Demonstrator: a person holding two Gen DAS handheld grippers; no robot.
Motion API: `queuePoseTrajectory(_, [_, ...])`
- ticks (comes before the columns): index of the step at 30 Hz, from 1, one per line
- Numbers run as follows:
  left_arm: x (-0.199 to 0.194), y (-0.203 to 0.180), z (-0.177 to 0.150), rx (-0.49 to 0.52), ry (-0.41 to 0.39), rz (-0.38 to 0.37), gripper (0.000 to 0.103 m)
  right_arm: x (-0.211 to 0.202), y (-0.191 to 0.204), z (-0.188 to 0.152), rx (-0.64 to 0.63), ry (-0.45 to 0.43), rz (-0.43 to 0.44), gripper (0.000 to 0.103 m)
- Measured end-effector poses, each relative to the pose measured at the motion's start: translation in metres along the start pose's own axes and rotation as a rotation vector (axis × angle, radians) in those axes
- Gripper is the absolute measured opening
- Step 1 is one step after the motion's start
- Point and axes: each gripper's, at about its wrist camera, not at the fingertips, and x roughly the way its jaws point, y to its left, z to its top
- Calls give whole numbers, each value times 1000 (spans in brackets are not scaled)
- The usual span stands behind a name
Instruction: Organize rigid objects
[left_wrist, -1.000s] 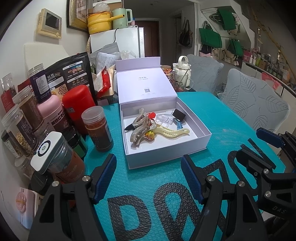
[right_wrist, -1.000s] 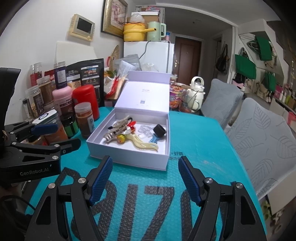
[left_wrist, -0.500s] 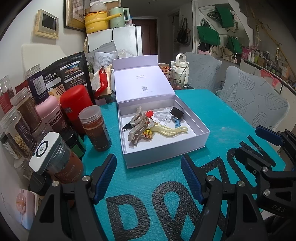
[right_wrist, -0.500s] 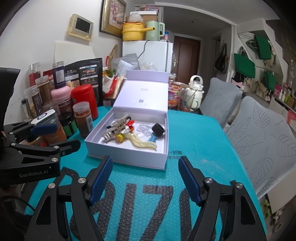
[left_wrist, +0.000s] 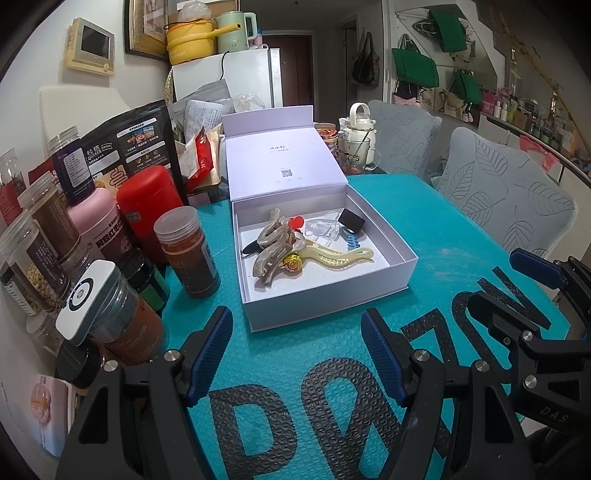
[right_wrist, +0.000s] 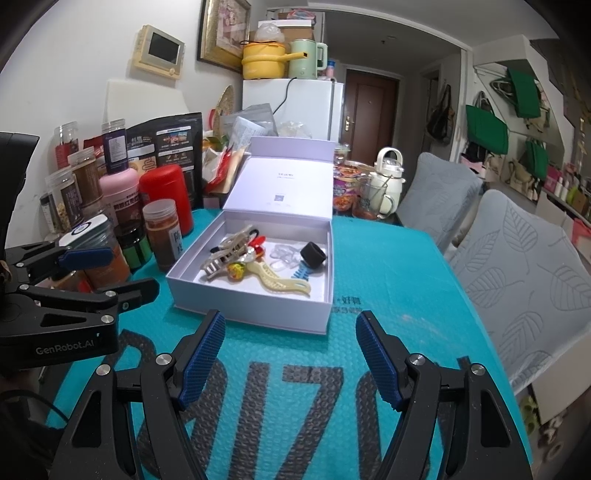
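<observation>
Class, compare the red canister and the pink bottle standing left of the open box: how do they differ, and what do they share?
The red canister is plain glossy red; the pink bottle is pale pink with a dark printed label. The red canister stands nearer the open box; the pink bottle stands farther left, among the jars. Both stand upright, closed, with rounded tops.

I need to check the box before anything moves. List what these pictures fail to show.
- Black clip, left wrist view: mostly hidden under the beige claw clip.
- Printing inside the box lid, both views: too small to read.
- Jars by the wall, left wrist view: cut off by the picture edge and blocked by nearer jars.
</observation>
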Motion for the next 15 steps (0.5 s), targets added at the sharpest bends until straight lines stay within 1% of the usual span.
queuePoseTrajectory(11, [1,1,-1,-1,2,7,72,0,-1,-2,2,3,-10,74])
queuePoseTrajectory(15, [2,2,-1,-6,6,-5,72,0,0,-2,2,4,-10,74])
